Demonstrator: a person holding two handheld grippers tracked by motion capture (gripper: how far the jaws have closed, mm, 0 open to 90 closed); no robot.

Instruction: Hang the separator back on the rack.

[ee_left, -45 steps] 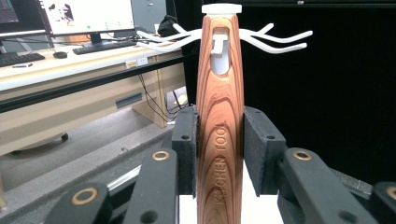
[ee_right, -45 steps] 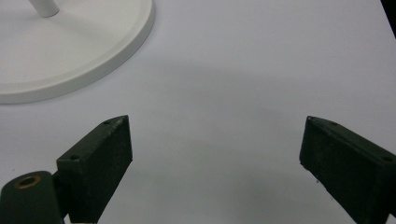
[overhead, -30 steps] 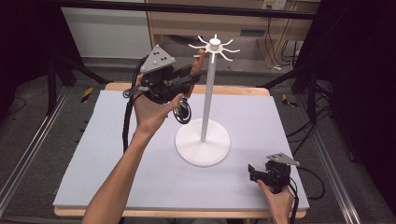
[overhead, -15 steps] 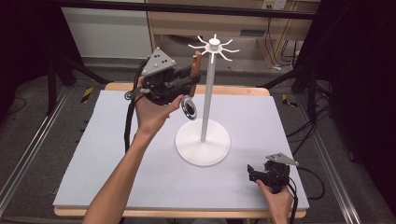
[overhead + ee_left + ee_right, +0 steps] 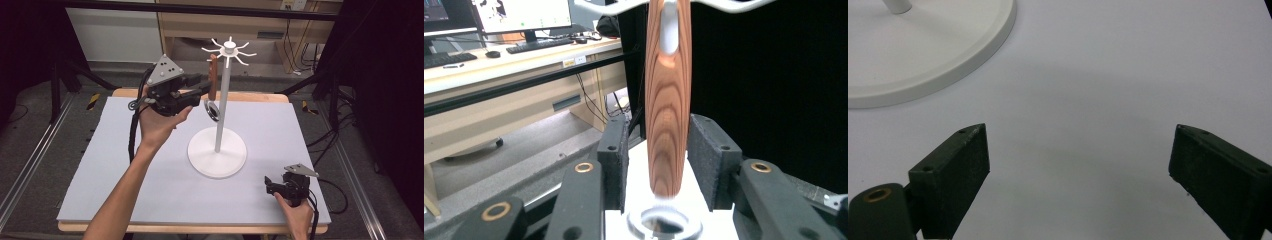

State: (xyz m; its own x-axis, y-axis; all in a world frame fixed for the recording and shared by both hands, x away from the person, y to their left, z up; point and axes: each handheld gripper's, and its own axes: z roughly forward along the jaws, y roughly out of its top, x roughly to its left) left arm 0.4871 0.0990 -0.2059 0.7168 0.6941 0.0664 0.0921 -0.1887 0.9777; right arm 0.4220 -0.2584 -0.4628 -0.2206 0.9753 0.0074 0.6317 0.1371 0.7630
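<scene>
A white hook stand [image 5: 219,125] rises from a round base at mid-table, and its base [image 5: 923,45] also shows in the right gripper view. A utensil with a wooden handle [image 5: 213,75] and a metal ring end [image 5: 213,111] hangs from one hook beside the pole. My left gripper [image 5: 206,89] is raised at the handle. In the left gripper view the handle [image 5: 668,100] stands upright between the open jaws, with a clear gap on the left side, and the hook passes through its top slot. My right gripper [image 5: 270,183] rests open on the table near the front right, with nothing in it [image 5: 1078,150].
The pale grey table top [image 5: 100,165] reaches to wooden edges at front and back. Cables trail from both grippers. Metal rails run along the floor at left and right. Desks with monitors stand beyond the table.
The utensil has swung from a tilt to hanging straight down on the hook. My left gripper shifted slightly right and its jaws have parted from the handle. The right gripper has not moved.
</scene>
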